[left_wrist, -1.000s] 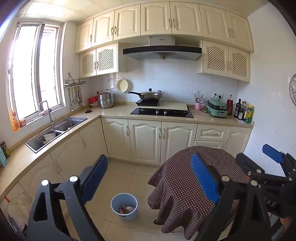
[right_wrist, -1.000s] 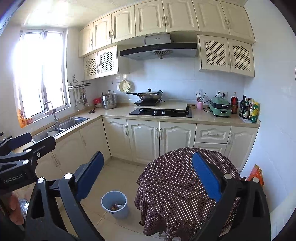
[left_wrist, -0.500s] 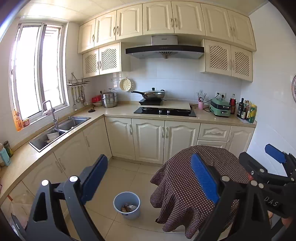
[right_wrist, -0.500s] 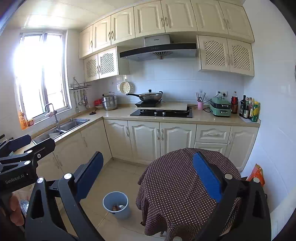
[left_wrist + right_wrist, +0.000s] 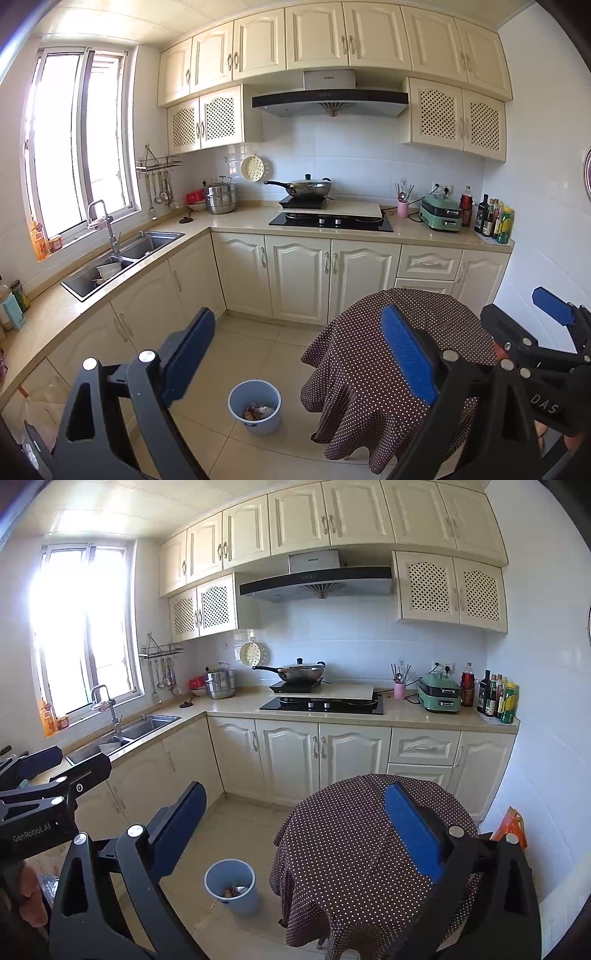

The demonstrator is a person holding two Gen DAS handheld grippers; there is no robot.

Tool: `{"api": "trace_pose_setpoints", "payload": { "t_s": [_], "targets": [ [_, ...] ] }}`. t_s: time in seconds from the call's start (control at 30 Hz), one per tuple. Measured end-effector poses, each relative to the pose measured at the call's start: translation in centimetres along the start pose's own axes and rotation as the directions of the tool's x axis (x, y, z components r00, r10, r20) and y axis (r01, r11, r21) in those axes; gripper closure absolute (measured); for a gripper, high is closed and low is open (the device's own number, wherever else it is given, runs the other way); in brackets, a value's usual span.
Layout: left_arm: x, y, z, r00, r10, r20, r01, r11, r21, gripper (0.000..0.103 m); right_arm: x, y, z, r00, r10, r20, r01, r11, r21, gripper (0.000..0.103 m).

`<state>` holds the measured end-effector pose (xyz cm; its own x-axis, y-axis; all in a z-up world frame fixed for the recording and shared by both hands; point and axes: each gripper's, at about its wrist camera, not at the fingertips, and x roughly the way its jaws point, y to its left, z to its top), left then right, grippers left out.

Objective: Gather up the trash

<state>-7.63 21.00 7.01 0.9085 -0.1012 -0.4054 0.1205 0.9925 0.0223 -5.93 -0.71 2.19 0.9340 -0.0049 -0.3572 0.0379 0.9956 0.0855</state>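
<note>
Low in both frames, each gripper shows its two blue-padded fingers spread wide, with nothing between them. The left gripper (image 5: 299,354) frames a pale blue bin (image 5: 254,406) on the tiled floor (image 5: 236,354), at lower centre of its view. The right gripper (image 5: 295,830) looks at the same bin (image 5: 231,886) from a little further right.

Trash (image 5: 258,411), a small heap of wrappers, lies in the bottom of the bin. Beside the bin stands a round table under a brown dotted cloth (image 5: 369,369). What shows of the cloth's top carries no loose litter, and none shows on the floor.

Compared with a second ago, little has changed. Both views have drifted slightly, so that the bin and table sit a touch further right and lower in the frame, and a bit more of the ceiling shows. The fingers are as wide apart as they were. Nothing in the room has moved.

For the task, this reads two ways. Either the trash in the bin is the result of collecting, or the bin itself, with its contents, is what remains to be gathered. The pictures do not settle which.

Behind, a tabletop (image 5: 236,218) runs along the cabinets, with a sink (image 5: 122,254) at left and a hob (image 5: 332,221) at centre.
</note>
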Motion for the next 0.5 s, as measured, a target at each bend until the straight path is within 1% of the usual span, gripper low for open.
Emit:
{"api": "trace_pose_setpoints", "payload": {
  "t_s": [0.2,0.5],
  "targets": [
    [-0.31,-0.21,0.11,1.0,-0.007,0.003,0.007,1.0,0.006,0.013,-0.31,0.02,0.05,1.0,-0.001,0.007,0.001,1.0,0.002,0.009],
    [-0.44,-0.67,-0.2,1.0,0.004,-0.009,-0.004,1.0,0.016,0.013,-0.66,0.36,-0.32,1.0,0.003,0.001,-0.003,1.0,0.004,0.009]
  ]
}}
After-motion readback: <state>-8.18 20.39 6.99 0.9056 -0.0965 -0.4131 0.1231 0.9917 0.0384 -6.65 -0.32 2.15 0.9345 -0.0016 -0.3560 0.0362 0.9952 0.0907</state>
